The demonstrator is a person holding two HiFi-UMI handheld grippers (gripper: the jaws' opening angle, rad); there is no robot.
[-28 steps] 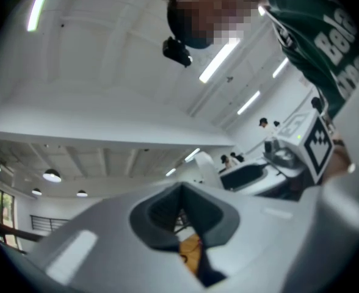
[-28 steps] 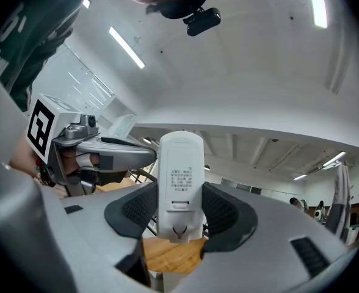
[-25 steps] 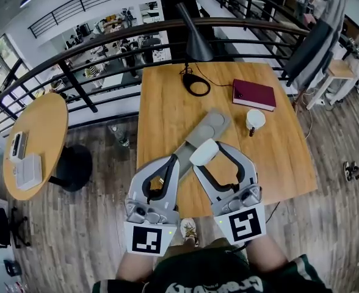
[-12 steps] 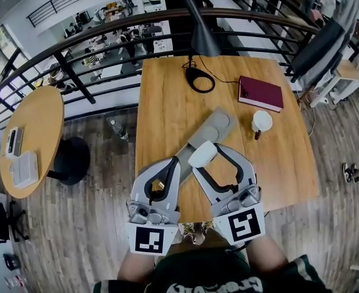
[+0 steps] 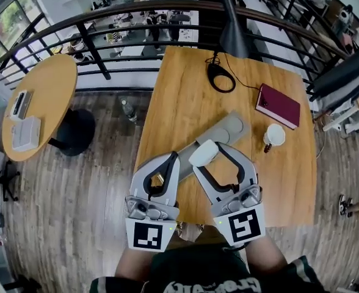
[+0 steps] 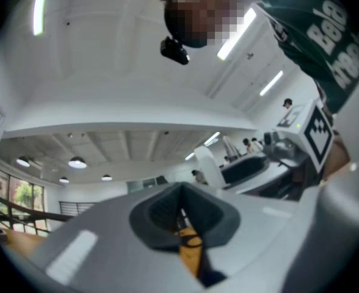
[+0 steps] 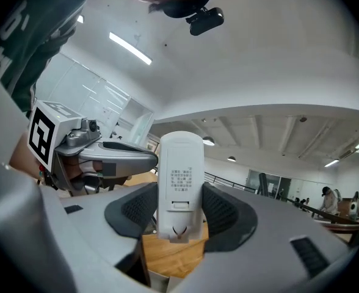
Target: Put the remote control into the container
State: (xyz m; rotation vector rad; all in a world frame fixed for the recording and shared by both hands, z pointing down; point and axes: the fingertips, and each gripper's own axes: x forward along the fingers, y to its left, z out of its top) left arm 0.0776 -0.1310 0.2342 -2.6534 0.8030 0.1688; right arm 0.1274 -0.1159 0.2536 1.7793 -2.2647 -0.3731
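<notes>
- Head view: the right claw (image 5: 211, 155) is clamped on the white remote control (image 5: 203, 153), which sticks out past the claw's tips.
- The grey container (image 5: 226, 128) lies slantwise on the wooden desk (image 5: 179, 96). Its near end sits just beyond and partly under the remote in this picture. How high the remote hangs above it I cannot tell.
- The left claw (image 5: 170, 159) is just beside the right one, its tips drawn together, carrying nothing.
- A white cup (image 5: 273, 135) and a red book (image 5: 278, 105) stand to the right of the container, apart from it.
- Left gripper view: the left claw (image 6: 181, 209) has its 2 dark pads nearly meeting, with only a thin slit between them and no object in it. A strip of desk (image 6: 192, 258) shows through the slit.
- Right gripper view: the remote control (image 7: 179, 185) stands upright between the ribbed pads of the right claw (image 7: 181, 211). Its back cover faces the camera and the pads press on its lower part from both sides. The desk (image 7: 170, 258) shows below.
- Judgement on the step: the remote is in carriage toward the container.
- To do it well, I would turn the remote's long side to match the container's slant and bring it low over the middle.
- The claw should spread only once the remote is close to the container's floor, so it does not bounce out.
- The left claw is best kept clear of the container's near end.
- The cup is the 1 thing nearby that a wide swing might knock.
</notes>
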